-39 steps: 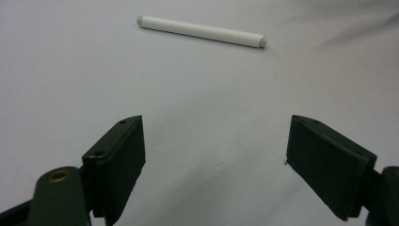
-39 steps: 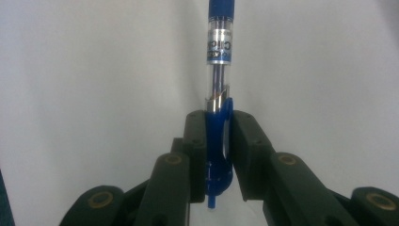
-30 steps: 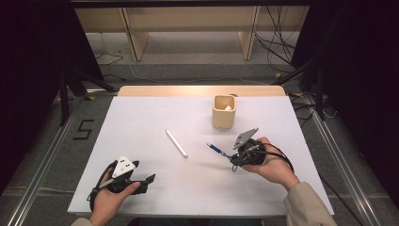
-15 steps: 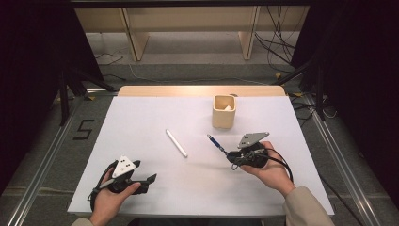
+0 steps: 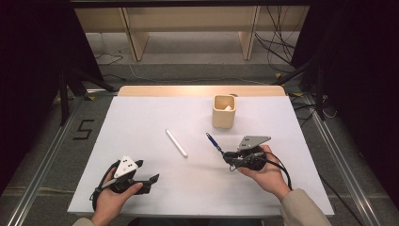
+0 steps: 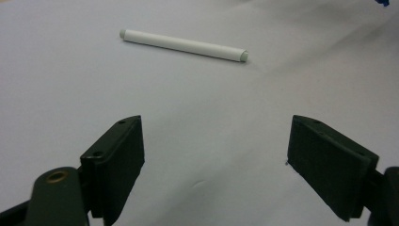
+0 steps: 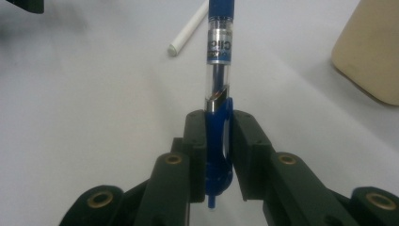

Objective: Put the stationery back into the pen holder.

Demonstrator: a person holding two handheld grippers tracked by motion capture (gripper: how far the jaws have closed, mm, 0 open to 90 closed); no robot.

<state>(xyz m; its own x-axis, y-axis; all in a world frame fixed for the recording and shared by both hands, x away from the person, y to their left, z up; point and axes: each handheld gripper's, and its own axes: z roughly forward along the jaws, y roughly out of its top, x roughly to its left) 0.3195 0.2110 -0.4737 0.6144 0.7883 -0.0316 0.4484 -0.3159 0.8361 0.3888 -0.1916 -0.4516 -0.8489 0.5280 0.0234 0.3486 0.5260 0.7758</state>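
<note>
Standing upright, beige cup (image 5: 224,112) holds something pale.

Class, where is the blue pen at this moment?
In the high view the blue pen is clamped in the right gripper, right of centre, slanting toward the beige cup, with the white stick to its left.

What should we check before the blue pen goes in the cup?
1. Right gripper shut on the blue pen: ok.
2. Pen gripped near its clip end, long part sticking out: ok.
3. Cup upright, mouth open: ok.
4. Room inside the cup: cannot tell; something pale already sits in it.
5. Left gripper open, holding nothing, away from the cup: ok.
6. White pen lying apart from the path to the cup: ok.
</note>
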